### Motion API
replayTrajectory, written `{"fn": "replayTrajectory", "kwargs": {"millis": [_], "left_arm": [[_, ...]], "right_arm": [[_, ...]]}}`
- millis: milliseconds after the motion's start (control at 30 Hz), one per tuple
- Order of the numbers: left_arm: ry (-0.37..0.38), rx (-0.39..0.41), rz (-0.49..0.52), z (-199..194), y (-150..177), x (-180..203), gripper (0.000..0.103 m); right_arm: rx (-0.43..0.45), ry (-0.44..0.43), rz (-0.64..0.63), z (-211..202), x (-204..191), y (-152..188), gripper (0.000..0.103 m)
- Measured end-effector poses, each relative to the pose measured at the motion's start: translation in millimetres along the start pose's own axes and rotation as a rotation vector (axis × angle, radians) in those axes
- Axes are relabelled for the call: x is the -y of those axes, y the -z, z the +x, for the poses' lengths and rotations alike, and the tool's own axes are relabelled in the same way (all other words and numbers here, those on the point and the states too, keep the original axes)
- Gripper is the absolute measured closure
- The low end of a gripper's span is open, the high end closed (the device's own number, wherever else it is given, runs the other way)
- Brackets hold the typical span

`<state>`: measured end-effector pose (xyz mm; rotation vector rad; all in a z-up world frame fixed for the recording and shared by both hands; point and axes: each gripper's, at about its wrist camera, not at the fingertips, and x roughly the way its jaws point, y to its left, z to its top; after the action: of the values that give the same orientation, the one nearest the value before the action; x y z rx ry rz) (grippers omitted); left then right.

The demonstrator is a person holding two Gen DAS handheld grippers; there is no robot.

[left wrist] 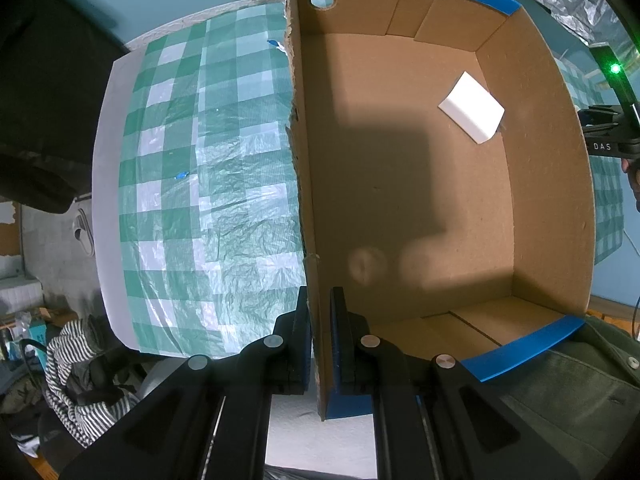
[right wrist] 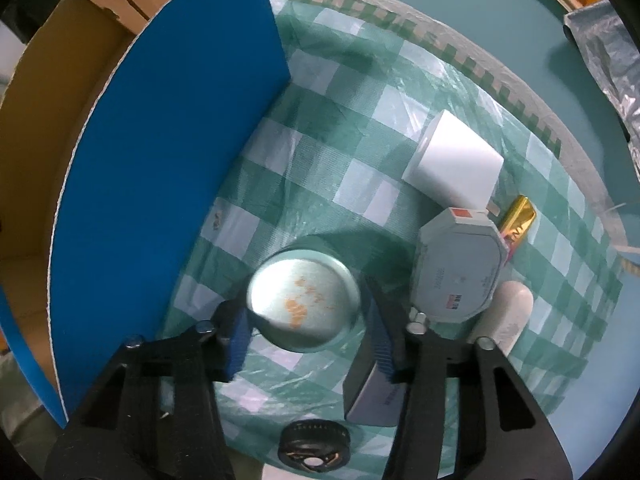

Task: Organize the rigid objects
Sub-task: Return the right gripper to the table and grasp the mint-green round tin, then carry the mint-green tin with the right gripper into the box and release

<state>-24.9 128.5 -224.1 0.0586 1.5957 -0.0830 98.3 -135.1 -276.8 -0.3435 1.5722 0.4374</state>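
My left gripper (left wrist: 319,292) is shut on the left wall of an open cardboard box (left wrist: 400,200), one finger outside and one inside. A white block (left wrist: 472,108) lies on the box floor at the far right. In the right wrist view my right gripper (right wrist: 303,308) points down over a round metal tin (right wrist: 296,280) with rusty spots on its lid. The blue pads (right wrist: 236,340) sit against the tin's two sides. The tin stands on the green checked cloth (right wrist: 360,120), just right of the box's blue outer wall (right wrist: 160,184).
Right of the tin lie a grey octagonal box (right wrist: 458,272), a white block (right wrist: 454,164), a gold wrapper (right wrist: 520,216) and a white cylinder (right wrist: 508,316). A grey flat case (right wrist: 372,392) and a black round part (right wrist: 314,444) lie near the front edge. Striped clothing (left wrist: 76,380) sits beyond the table.
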Motion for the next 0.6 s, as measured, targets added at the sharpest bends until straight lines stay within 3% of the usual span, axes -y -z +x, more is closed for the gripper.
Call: {"fn": "replayTrajectory", "kwargs": {"millis": [600], "left_arm": [[0.001,0.000,0.010,-1.0,1.3,-0.6,0.095]], "right_arm": [[0.033,0.030,-0.044,-42.2,-14.3,-2.5,0.059]]}}
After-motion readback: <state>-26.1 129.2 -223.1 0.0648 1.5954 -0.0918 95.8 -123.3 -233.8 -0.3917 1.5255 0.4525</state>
